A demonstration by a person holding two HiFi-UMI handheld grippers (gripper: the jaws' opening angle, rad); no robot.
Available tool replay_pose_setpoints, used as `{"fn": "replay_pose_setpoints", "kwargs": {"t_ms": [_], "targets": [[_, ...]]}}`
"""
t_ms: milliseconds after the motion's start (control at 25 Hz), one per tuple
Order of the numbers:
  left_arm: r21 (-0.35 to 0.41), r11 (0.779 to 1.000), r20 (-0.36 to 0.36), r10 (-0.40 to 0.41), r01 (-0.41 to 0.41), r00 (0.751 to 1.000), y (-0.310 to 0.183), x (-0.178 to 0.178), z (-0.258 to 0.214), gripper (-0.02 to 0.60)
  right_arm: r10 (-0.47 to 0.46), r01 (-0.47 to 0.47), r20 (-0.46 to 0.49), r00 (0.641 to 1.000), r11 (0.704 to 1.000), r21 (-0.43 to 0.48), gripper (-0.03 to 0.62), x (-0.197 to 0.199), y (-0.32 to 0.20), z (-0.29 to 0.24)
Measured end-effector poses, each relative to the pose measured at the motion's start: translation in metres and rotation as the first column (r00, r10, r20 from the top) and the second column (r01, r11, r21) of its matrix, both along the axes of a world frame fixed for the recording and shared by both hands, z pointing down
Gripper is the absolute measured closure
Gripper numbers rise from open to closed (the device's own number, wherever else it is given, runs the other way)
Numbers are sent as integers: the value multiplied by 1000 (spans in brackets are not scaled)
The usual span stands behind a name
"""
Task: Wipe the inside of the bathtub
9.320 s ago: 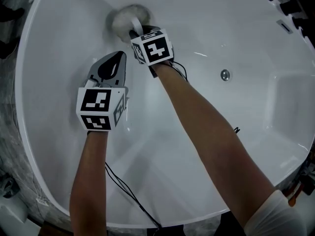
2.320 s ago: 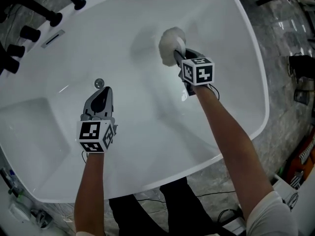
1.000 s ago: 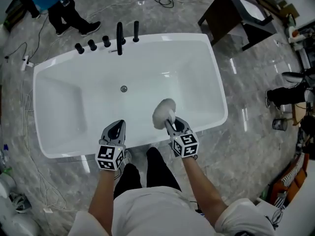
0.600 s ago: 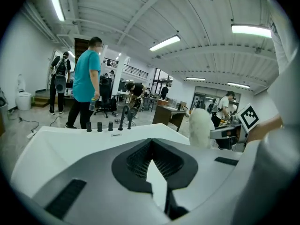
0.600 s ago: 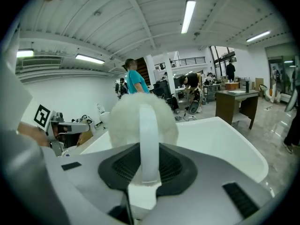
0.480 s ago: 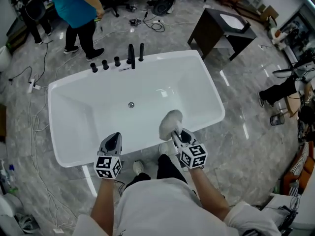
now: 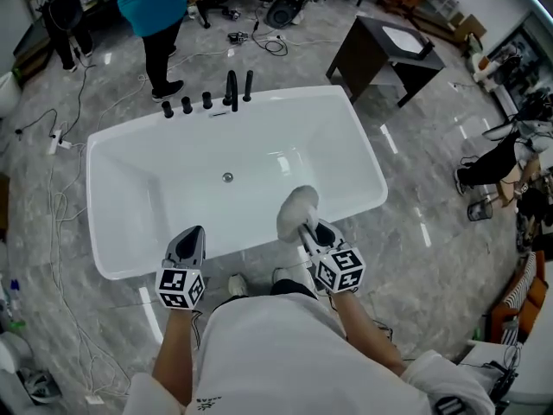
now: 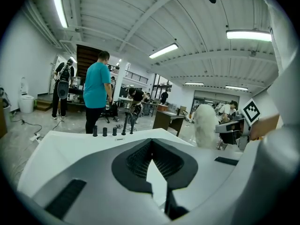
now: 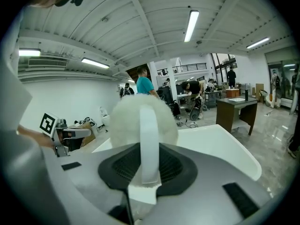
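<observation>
Standing at the near side of the white bathtub (image 7: 285,128), the person has both tools lifted up off it. Left gripper (image 7: 192,234) sits just outside the near rim, and its own view shows the jaws pinched together at the tips with nothing between them. Further in you've got the drain (image 7: 227,177) mid-floor and a row of black faucet fittings (image 7: 229,89) on the far rim. Moving right, the right gripper (image 7: 304,229) is clamped tight on the white strap (image 9: 149,139) of a fluffy white pad (image 7: 296,213). The pad sticks out past the jaw tips, up in the air over the tub's near edge rather than touching it. Behind the tub, someone in a teal top (image 7: 155,7) stands far left, and a dark table (image 7: 384,50) is far right.
</observation>
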State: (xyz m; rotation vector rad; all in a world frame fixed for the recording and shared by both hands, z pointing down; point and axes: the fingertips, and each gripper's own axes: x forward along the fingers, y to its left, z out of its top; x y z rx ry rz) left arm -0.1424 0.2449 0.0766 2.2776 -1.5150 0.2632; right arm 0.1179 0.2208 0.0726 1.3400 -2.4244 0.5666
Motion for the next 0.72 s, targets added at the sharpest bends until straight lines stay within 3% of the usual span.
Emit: {"fn": "replay_pose_setpoints", "kwargs": {"t_ms": [320, 720], "targets": [[44, 998, 12, -47, 46, 999, -2, 17, -28, 571, -59, 58, 27, 998, 998, 38, 490, 11, -16, -19], [30, 998, 21, -61, 60, 998, -2, 62, -36, 571, -86, 75, 95, 992, 990, 116, 491, 37, -30, -51]]}}
